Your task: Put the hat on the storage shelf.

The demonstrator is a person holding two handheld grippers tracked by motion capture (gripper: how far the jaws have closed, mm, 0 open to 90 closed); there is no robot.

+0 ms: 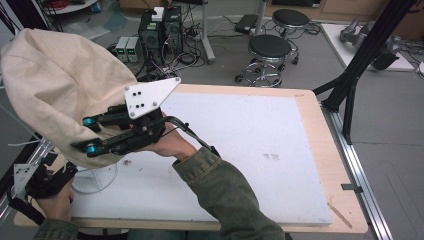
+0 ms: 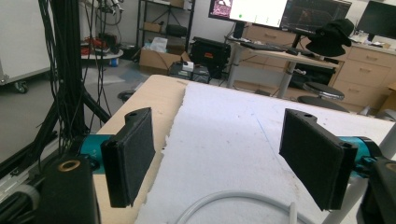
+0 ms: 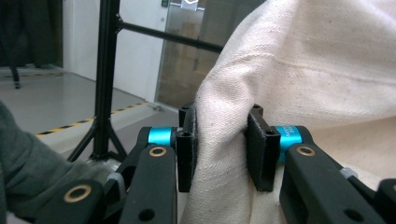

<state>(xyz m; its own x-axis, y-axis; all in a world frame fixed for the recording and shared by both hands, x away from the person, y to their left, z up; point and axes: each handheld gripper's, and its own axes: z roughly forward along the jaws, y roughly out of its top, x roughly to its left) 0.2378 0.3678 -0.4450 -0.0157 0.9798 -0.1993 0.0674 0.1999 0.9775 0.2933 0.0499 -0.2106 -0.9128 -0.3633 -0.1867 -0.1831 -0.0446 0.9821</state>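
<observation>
Item: cream canvas bag, bulky and soft, draped over a clear stand at the near left end of the table. It hangs directly ahead of our right gripper and above our left gripper.

Grip: in the right gripper view the right gripper has its jaws drawn nearly together on a thick fold of the cloth, which bulges between the pads. We hold the bag by that fold alone.

Left gripper: low beside the stand's base, jaws spread wide with nothing between them; its own view looks along the white mat with the stand's clear ring just below its pads.

Surroundings: beyond the right gripper, bare mat; farther off, stools and a black tripod on the floor.

Handling note: we judge the step to be seating or drawing the bag on its stand. To do it well we should keep the pinch firm, move the fold slowly so the canvas does not slip, and let the left gripper steady the stand, which looks light and may tip.
</observation>
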